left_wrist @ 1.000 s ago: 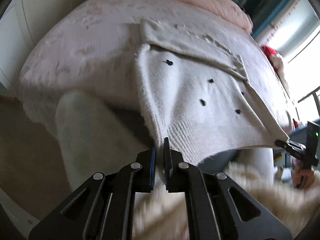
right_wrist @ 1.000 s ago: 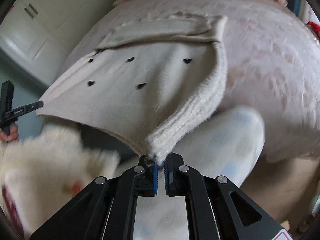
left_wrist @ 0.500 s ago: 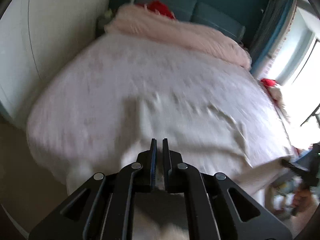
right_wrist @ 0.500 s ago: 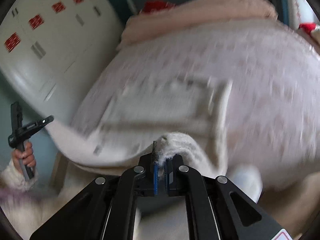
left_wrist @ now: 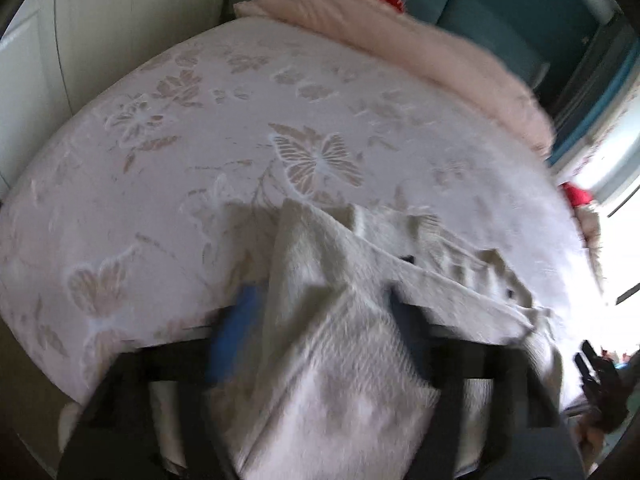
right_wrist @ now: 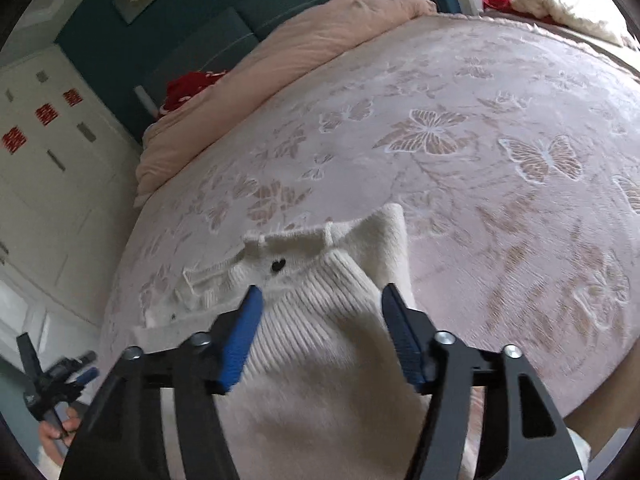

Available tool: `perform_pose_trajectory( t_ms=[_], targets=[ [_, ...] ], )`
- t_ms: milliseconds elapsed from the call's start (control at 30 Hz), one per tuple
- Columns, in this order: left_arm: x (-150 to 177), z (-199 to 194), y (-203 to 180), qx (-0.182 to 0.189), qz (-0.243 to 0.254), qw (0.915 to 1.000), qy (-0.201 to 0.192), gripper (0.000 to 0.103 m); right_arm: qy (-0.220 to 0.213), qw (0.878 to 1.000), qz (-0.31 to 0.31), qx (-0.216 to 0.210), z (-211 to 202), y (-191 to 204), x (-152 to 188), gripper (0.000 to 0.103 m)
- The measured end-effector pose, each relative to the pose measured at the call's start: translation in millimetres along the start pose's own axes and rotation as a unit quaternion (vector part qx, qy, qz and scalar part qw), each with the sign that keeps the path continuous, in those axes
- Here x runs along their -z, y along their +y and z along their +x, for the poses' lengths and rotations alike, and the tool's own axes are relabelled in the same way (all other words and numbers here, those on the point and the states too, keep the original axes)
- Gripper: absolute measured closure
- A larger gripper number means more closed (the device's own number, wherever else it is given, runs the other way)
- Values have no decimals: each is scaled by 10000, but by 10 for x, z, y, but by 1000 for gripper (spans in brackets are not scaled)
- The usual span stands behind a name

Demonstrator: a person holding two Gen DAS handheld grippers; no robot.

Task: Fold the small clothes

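Note:
A small cream knit sweater with black heart dots lies folded over on the bed near its front edge. It also shows in the left wrist view. My right gripper is open, its blue pads either side of the ribbed hem, which lies loose between them. My left gripper is open too and blurred, with the folded knit lying between its fingers. The left gripper appears at the lower left of the right wrist view. The right gripper shows at the right edge of the left wrist view.
The bed has a pale pink butterfly-patterned cover. A pink duvet is bunched at the headboard with a red item by it. White wardrobe doors stand to the left. A window is to the right.
Both grippers carried the sweater's hem forward over its body and opened, letting the hem go. The sweater now lies folded in half on the bed.

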State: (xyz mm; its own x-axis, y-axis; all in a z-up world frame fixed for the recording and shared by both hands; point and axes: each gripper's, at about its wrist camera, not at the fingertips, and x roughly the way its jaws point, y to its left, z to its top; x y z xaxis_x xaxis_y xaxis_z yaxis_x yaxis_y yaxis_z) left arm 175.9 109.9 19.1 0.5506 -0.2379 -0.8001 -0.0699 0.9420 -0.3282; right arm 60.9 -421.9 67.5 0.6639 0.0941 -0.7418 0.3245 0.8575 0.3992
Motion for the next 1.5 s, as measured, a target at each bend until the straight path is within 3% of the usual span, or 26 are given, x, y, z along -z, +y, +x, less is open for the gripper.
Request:
perform_pose_trajectory(
  t_ms=[67,200,233,267,300,333,367,433,467,667,800,867,900,967,1033,1067,1133,1167,1200,1233,1300,1367,1500],
  targets=[
    [120,15,19,159,34,9999,49,22,138,9998,-133,94,112,5,41,37],
    [256,413,-209,430,362,9961,681,23,231,9996,-63,153,273,-28,45,37],
    [278,506,-265,363,460,9953,773,31,245,9995,-24,179,305,-32,35,37],
    [296,598,-323,210,579,9944,863,52,279,9994,-2,191,342,-36,24,37],
    [311,658,-368,42,683,9935,907,61,330,9992,4,219,389,-43,15,37],
    [307,676,-394,8,733,9931,919,86,388,9989,-13,246,431,-44,14,37],
    [300,670,-396,34,734,9931,910,94,458,9986,-53,270,475,-40,21,39],
    [243,536,-371,135,613,9958,673,95,675,9972,-233,235,567,-12,41,80],
    [211,453,-349,175,577,9966,557,96,721,9966,-289,262,576,5,43,95],
    [-246,-148,-286,408,332,9985,-156,96,-354,9990,-108,-263,-30,129,-345,97],
    [-722,-4,-429,176,420,9983,-371,96,-481,9988,-79,-112,164,131,-727,97],
    [-899,336,-496,-61,418,9989,-208,95,-162,9998,3,88,512,32,-756,96],
    [-934,527,-513,-169,428,9989,-53,94,218,9994,26,263,815,-49,-714,95],
    [-890,1012,-505,-571,440,9969,321,89,679,9959,-58,590,1110,-131,-623,95],
    [-755,1308,-439,-951,439,9927,595,89,488,9970,-157,583,1021,-96,-551,90],
    [-705,1295,-391,-941,378,9933,552,89,276,9981,-212,507,858,-53,-531,88],
    [-610,1085,-260,-476,134,9981,359,85,54,9980,-402,491,541,15,-473,73],
    [-567,959,-194,-373,53,9986,358,69,-50,9973,-536,505,350,34,-402,54],
    [-511,820,-131,-323,-25,9989,326,58,-107,9961,-694,537,187,34,-311,42],
    [-413,616,-24,-266,-173,9993,207,41,-109,9950,-797,598,99,28,-238,40],
    [-153,279,156,-117,-397,9991,49,33,114,9938,-851,711,-48,-61,27,32],
    [85,126,320,-7,-623,9979,152,20,431,9958,-507,627,-71,-230,267,30],
    [604,115,539,194,-1263,9901,584,18,907,9934,681,178,18,-551,656,30]
  ],
)
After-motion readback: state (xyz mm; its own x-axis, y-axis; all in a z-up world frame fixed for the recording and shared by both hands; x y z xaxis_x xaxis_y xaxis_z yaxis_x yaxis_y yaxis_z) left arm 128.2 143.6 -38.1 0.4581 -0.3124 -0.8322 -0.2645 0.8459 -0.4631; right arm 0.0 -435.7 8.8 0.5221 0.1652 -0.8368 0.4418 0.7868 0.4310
